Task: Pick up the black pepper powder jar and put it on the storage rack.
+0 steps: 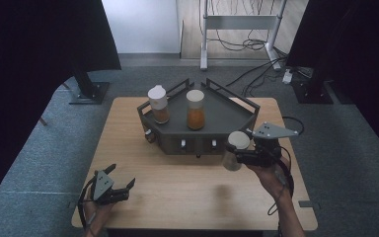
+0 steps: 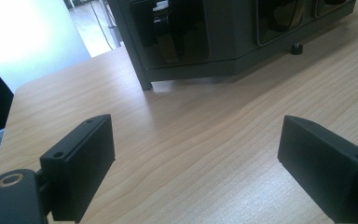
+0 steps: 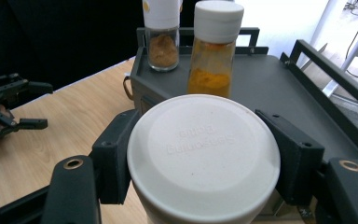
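Observation:
My right gripper (image 1: 238,157) is shut on a white-lidded spice jar (image 1: 236,148), held above the table just in front of the dark corner rack (image 1: 227,116). In the right gripper view the jar's round lid (image 3: 204,156) sits clamped between the two black pads (image 3: 116,156). On the rack stand two more jars: one with brown powder (image 1: 159,104) at the left and one with orange powder (image 1: 195,109) beside it; both also appear in the right gripper view as the brown jar (image 3: 162,35) and the orange jar (image 3: 213,49). My left gripper (image 1: 121,183) rests open near the table's front left, nothing between its jaws (image 2: 193,168).
The wooden table (image 1: 177,197) carries the rack at its back centre; the rack has raised rails and small knobs (image 1: 182,143) on its front face. A white stand (image 1: 237,22) and cables lie on the floor beyond. Dark curtains hang at both sides.

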`<action>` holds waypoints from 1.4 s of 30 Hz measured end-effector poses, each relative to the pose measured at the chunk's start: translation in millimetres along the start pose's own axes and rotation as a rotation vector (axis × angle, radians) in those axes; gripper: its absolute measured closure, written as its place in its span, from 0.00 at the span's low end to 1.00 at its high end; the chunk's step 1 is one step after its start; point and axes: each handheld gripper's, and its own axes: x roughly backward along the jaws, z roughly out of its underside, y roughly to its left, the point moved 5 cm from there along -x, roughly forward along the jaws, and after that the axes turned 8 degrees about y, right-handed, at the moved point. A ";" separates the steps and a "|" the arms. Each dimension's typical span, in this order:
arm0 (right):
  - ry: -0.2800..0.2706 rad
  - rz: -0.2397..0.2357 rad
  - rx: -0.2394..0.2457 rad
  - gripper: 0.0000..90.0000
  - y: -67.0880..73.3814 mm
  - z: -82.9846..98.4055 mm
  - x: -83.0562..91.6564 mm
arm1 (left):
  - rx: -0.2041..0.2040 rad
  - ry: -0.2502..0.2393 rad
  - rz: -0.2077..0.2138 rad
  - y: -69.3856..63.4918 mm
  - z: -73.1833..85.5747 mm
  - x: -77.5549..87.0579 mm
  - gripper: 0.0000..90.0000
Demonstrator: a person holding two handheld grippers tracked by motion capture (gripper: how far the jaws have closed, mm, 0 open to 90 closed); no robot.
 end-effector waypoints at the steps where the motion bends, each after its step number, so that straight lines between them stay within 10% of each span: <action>1: 0.000 0.001 0.001 0.37 -0.4 -1.8 -0.3 | 0.000 0.000 -0.001 0.1 0.0 0.2 0.12; 42: -0.010 0.045 -0.013 0.37 -31.6 -54.6 -25.0 | 0.004 -0.005 -0.004 2.3 1.7 1.6 0.12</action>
